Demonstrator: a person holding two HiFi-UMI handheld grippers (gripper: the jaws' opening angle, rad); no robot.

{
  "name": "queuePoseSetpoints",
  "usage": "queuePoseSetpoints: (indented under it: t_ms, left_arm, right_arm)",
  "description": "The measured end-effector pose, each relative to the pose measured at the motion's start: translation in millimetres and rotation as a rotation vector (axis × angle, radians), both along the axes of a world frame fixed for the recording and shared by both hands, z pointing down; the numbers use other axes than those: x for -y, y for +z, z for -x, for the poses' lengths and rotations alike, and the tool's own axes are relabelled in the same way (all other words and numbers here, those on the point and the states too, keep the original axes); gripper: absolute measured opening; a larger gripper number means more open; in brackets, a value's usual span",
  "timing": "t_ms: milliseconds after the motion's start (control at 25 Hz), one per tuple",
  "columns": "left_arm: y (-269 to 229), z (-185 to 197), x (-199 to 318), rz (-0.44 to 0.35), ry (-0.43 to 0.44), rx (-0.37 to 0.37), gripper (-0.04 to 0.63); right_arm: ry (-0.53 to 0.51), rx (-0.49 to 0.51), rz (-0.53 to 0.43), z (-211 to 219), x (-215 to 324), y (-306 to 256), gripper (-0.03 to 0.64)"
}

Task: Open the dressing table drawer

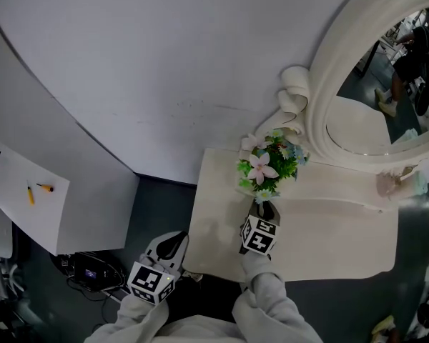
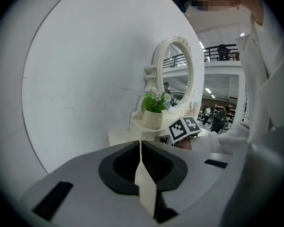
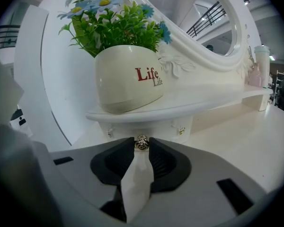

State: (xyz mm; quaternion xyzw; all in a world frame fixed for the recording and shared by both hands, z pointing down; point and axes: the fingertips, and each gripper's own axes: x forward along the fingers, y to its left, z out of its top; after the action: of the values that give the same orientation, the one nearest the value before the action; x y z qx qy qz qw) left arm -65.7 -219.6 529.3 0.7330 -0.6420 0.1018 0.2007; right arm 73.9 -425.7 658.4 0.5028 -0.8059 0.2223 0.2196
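The cream dressing table (image 1: 322, 241) carries an oval mirror (image 1: 386, 98) and a narrow raised shelf (image 3: 180, 109). On the shelf stands a cream flower pot (image 3: 128, 74) marked "Life". Beneath the pot is a small drawer front (image 3: 146, 126) with a little metal knob (image 3: 141, 142). My right gripper (image 3: 141, 144) is shut on that knob, which sits pinched at the very tips of the pads. In the head view the right gripper (image 1: 264, 207) reaches in under the flowers (image 1: 267, 166). My left gripper (image 1: 170, 243) hangs off the table's left front corner, shut and holding nothing.
A white side desk (image 1: 28, 199) with two small yellow pens stands at far left. Cables and a box (image 1: 93, 270) lie on the dark floor. A pale bottle (image 3: 261, 77) stands at the shelf's right end. A curved white wall rises behind.
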Motion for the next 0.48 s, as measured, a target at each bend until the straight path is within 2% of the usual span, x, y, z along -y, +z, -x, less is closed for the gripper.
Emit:
queuePoseSetpoints:
  t_ms: [480]
  left_arm:
    - [-1, 3, -6, -0.010, 0.010, -0.008, 0.025]
  right_arm:
    - [-0.002, -0.009, 0.005, -7, -16, -1, 0.112]
